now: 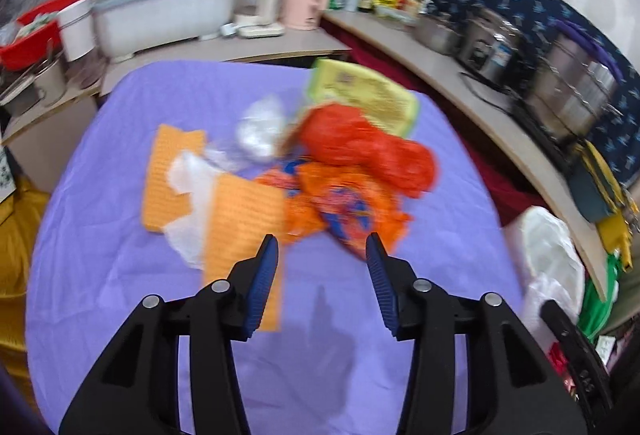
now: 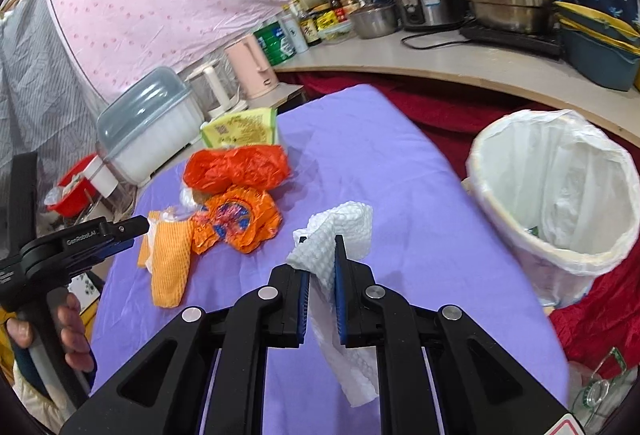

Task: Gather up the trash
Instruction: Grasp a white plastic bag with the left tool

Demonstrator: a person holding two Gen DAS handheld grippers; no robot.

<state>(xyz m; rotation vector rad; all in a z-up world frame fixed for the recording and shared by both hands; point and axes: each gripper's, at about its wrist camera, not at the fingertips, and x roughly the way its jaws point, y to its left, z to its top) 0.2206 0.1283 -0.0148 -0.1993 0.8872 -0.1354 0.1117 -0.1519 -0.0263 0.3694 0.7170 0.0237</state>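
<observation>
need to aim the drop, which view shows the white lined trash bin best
The right wrist view: the round bin lined with a white plastic bag shows its open mouth and inside, beside the purple-covered table. The left wrist view shows only a blurred sliver of it at the right edge, its inside hard to read.

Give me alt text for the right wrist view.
The right gripper is shut on a white paper towel above a purple tablecloth. A white-lined trash bin stands to the right; orange wrappers and a red bag lie to the left.
</observation>
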